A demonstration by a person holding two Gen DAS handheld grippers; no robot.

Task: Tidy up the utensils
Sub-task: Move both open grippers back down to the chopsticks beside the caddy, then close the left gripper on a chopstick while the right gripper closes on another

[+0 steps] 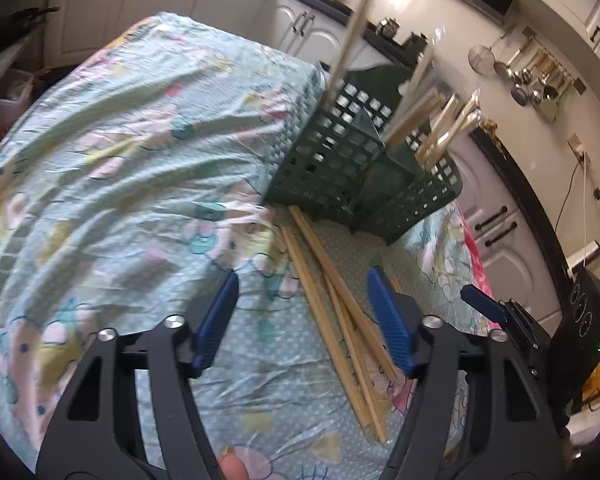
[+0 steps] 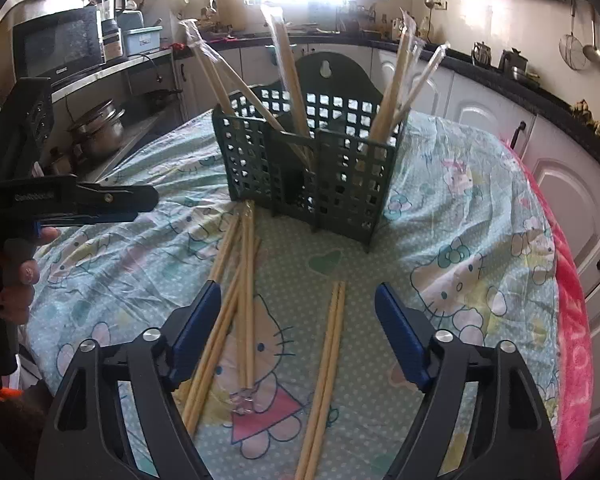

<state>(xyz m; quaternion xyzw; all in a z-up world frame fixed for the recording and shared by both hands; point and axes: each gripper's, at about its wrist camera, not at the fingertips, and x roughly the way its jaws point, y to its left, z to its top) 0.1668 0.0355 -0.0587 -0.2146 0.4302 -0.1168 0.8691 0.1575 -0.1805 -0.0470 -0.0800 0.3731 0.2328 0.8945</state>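
Two tongs, left tongs (image 1: 302, 314) and right tongs (image 2: 298, 332), stand wide and empty above loose chopsticks (image 2: 236, 304) on the cloth-covered bench (image 2: 480, 208), just before the green utensil rack (image 2: 312, 172). Pickup step; next, close on one pair (image 2: 328, 364).

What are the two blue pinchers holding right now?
Nothing. The left gripper and the right gripper are both open above the loose wooden chopsticks on the cartoon tablecloth, pads touching none.
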